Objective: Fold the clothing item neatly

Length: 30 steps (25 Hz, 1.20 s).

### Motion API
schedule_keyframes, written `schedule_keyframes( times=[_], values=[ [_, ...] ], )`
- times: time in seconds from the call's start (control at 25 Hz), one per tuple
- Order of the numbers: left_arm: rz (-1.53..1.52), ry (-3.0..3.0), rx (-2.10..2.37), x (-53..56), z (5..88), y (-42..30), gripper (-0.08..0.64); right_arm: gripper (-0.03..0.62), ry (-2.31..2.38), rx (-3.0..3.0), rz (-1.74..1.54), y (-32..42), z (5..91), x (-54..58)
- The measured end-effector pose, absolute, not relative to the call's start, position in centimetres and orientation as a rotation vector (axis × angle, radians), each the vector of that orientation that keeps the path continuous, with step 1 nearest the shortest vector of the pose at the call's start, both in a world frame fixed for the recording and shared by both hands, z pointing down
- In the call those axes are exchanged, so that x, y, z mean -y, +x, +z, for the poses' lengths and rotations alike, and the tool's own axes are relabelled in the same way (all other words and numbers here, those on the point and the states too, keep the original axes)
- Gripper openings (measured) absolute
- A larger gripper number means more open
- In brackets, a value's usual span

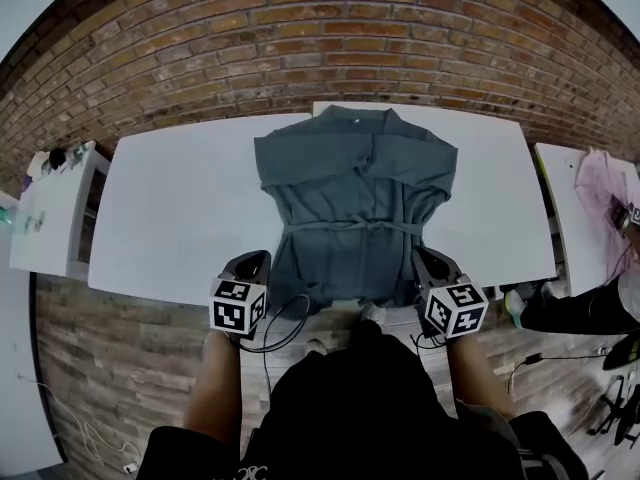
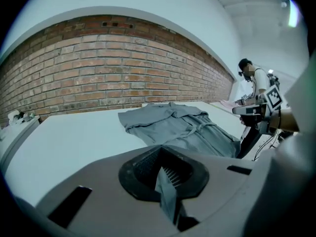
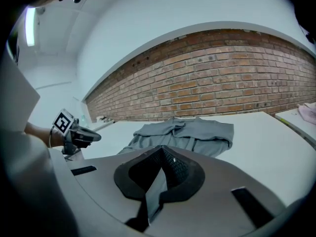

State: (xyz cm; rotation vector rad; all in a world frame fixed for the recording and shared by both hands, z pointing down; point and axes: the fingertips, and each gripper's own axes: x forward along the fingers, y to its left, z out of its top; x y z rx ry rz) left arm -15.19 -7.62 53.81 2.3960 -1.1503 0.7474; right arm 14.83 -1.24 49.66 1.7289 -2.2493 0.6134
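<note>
A grey robe-like garment [image 1: 350, 193] with a tied waist belt lies flat on the white table [image 1: 170, 208], collar at the far side and sleeves folded inward. Its hem hangs over the near edge. My left gripper [image 1: 260, 260] is at the hem's left corner, shut on a fold of the grey cloth [image 2: 167, 189] pinched between its jaws. My right gripper [image 1: 427, 258] is at the hem's right corner, likewise shut on the grey cloth [image 3: 150, 191]. The garment [image 2: 173, 125] stretches away in the left gripper view, and the garment [image 3: 195, 132] also shows in the right gripper view.
A brick wall [image 1: 320, 38] runs behind the table. A small white side table [image 1: 45, 218] stands at the left. Another table with pink cloth [image 1: 600, 183] is at the right. Cables [image 1: 280, 333] trail on the wooden floor. A person [image 2: 252, 75] stands far right.
</note>
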Motion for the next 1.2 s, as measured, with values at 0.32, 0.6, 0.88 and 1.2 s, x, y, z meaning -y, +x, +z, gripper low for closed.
schedule_keyframes(
  times=[0.32,0.6,0.88,1.2],
  values=[
    [0.924,2.439,1.057,1.4,57.7,-19.1,-0.003,0.002,1.743,2.147,0.618,10.4,51.7,-5.8],
    [1.017,2.374,0.932,-4.7,62.7,-21.5,-0.003,0.002,1.663,2.087,0.634,8.8,54.8,-9.7],
    [1.19,2.17,0.965,-7.1,68.3,-24.1,-0.002,0.002,1.581,2.0,0.685,10.7,58.5,-12.5],
    [1.189,2.179,0.877,-6.9,71.8,-22.0,0.219,0.098,1.529,1.924,0.873,14.7,65.4,-15.6]
  ],
)
